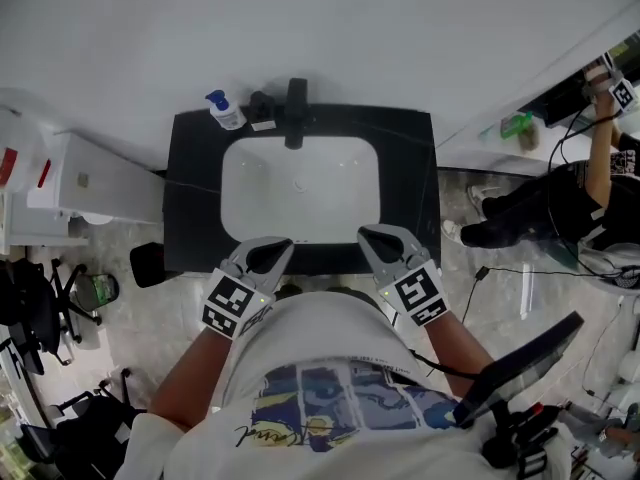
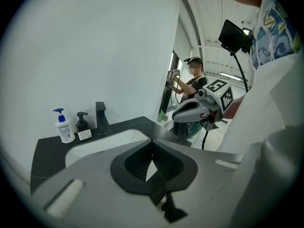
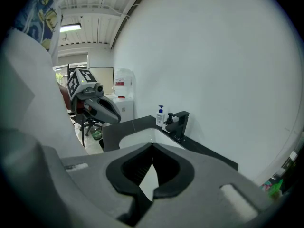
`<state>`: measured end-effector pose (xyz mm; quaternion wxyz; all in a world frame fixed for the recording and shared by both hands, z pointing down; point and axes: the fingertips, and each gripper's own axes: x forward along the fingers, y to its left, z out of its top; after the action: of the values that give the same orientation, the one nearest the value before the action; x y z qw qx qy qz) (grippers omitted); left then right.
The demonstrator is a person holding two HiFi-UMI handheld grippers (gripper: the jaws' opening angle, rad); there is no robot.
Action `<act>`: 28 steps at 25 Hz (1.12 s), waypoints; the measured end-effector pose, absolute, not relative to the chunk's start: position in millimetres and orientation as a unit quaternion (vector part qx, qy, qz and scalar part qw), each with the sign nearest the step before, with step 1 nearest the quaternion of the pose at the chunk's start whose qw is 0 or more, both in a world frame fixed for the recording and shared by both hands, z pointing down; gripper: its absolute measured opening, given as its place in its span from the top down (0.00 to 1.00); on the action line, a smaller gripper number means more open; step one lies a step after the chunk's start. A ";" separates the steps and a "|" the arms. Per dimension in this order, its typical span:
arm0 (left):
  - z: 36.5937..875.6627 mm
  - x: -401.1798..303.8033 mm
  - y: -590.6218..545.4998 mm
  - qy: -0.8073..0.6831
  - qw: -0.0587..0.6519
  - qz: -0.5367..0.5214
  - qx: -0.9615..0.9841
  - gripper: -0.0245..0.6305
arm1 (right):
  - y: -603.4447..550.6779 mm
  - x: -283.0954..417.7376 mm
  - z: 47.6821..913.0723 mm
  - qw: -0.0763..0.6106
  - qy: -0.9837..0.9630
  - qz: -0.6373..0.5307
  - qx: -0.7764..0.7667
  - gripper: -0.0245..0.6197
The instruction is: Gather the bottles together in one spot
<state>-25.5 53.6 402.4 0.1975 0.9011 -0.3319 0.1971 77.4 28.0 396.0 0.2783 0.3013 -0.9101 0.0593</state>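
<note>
**Waiting at the basin, both grippers empty**

Starting with the bottles: a white pump bottle (image 1: 226, 111) with a blue top stands upright at the back left corner of the black countertop (image 1: 195, 168). Just beside it is a small dark pump bottle (image 1: 260, 105) with a pale label, and next along is the black faucet (image 1: 296, 108). Both bottles sit against the wall, a narrow gap between them in the left gripper view. They look nearly grouped already, so my read is that little shifting is needed, if any.

Now the tools. The left gripper (image 1: 283, 243) has its jaws pressed tip to tip with nothing between them. The right gripper (image 1: 366, 233) matches it, clenched on nothing. Both hover at the counter's front edge, close to the person's body and well apart from the bottles. That looks like a ready stance, with neither one committed to a reach. Either would have to cross the white sink basin (image 1: 300, 183) to get there, and the left has the shorter line.

Out to the room: a plain white wall (image 1: 300, 28) rises behind the counter over a pale stone-look floor (image 1: 140, 318). A white cabinet (image 1: 90, 183) stands to the left with a dark chair (image 1: 40, 298) nearby. On the right, another person (image 1: 560, 198) is working at a bench.
</note>
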 end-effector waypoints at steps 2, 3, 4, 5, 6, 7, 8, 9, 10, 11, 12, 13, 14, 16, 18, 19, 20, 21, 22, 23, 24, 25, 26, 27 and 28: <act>401.2 -27.4 52.2 -0.329 0.202 0.192 0.902 0.96 | 27.1 75.3 397.1 0.281 -0.909 0.061 0.302 0.96; 401.0 -28.8 50.2 -0.330 0.202 0.191 0.902 0.96 | 25.9 73.8 397.1 0.281 -0.909 0.062 0.302 0.96; 401.0 -30.2 48.7 -0.331 0.201 0.191 0.902 0.96 | 25.8 72.3 396.9 0.282 -0.909 0.063 0.301 0.96; 401.4 -31.1 48.7 -0.332 0.201 0.192 0.901 0.96 | 27.1 71.2 396.8 0.283 -0.909 0.064 0.300 0.96; 402.2 -31.6 49.8 -0.333 0.202 0.195 0.900 0.96 | 28.7 70.8 396.8 0.283 -0.909 0.064 0.300 0.96; 403.2 -32.0 50.4 -0.333 0.201 0.198 0.900 0.96 | 29.3 70.7 396.8 0.283 -0.909 0.064 0.300 0.96; 404.5 -32.6 50.1 -0.333 0.199 0.200 0.900 0.96 | 28.6 70.7 396.9 0.283 -0.909 0.063 0.300 0.96; 405.8 -33.4 49.4 -0.332 0.197 0.202 0.900 0.96 | 27.4 70.2 396.9 0.282 -0.909 0.062 0.301 0.96; 407.0 -34.6 49.1 -0.331 0.197 0.203 0.900 0.96 | 26.6 69.1 397.1 0.282 -0.909 0.062 0.301 0.96; 407.7 -35.9 49.3 -0.330 0.198 0.204 0.900 0.96 | 26.5 67.6 397.3 0.282 -0.909 0.062 0.301 0.96; 408.1 -37.1 50.1 -0.328 0.200 0.206 0.900 0.96 | 26.9 66.3 397.7 0.283 -0.909 0.062 0.300 0.96; 408.1 -37.8 51.1 -0.325 0.202 0.208 0.900 0.96 | 27.4 65.4 397.9 0.285 -0.909 0.062 0.299 0.96; 408.3 -38.2 52.0 -0.322 0.204 0.211 0.900 0.96 | 27.8 65.0 397.8 0.286 -0.908 0.062 0.299 0.96; 408.9 -40.1 51.0 -0.321 0.204 0.209 0.901 0.96 | 27.4 63.6 398.1 0.289 -0.907 0.062 0.300 0.96; 410.7 -45.4 49.0 -0.321 0.203 0.206 0.902 0.96 | 26.1 58.3 400.2 0.291 -0.906 0.062 0.301 0.96; 411.9 -48.9 48.7 -0.321 0.203 0.206 0.902 0.96 | 25.6 54.8 401.7 0.292 -0.906 0.062 0.301 0.96; 413.1 -52.2 48.9 -0.319 0.203 0.207 0.902 0.96 | 25.4 51.5 403.3 0.293 -0.905 0.063 0.302 0.96; 414.1 -55.0 49.3 -0.318 0.203 0.208 0.903 0.96 | 25.3 48.8 404.4 0.294 -0.904 0.063 0.303 0.96; 415.3 -57.4 50.3 -0.315 0.204 0.210 0.903 0.96 | 25.4 46.9 405.1 0.294 -0.904 0.064 0.305 0.96; 416.6 -59.3 51.7 -0.312 0.205 0.213 0.903 0.96 | 25.7 45.6 405.2 0.294 -0.903 0.064 0.307 0.96; 417.8 -60.6 52.9 -0.310 0.206 0.216 0.903 0.96 | 26.0 44.9 405.1 0.295 -0.902 0.065 0.309 0.96; 418.1 -61.1 52.9 -0.309 0.205 0.215 0.903 0.96 | 26.0 44.7 404.7 0.295 -0.902 0.065 0.310 0.96; 417.5 -61.2 51.6 -0.309 0.204 0.212 0.904 0.96 | 25.4 44.6 404.1 0.294 -0.901 0.064 0.312 0.96; 416.8 -61.6 49.8 -0.309 0.202 0.210 0.905 0.96 | 24.3 44.5 403.4 0.293 -0.901 0.064 0.314 0.96; 416.3 -62.0 48.0 -0.309 0.202 0.209 0.906 0.96 | 23.2 44.5 402.9 0.293 -0.900 0.064 0.317 0.96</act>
<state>-62.0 48.0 416.3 0.2016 0.9058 -0.3087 0.2089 44.5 23.2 402.9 0.2926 0.3169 -0.8999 0.0642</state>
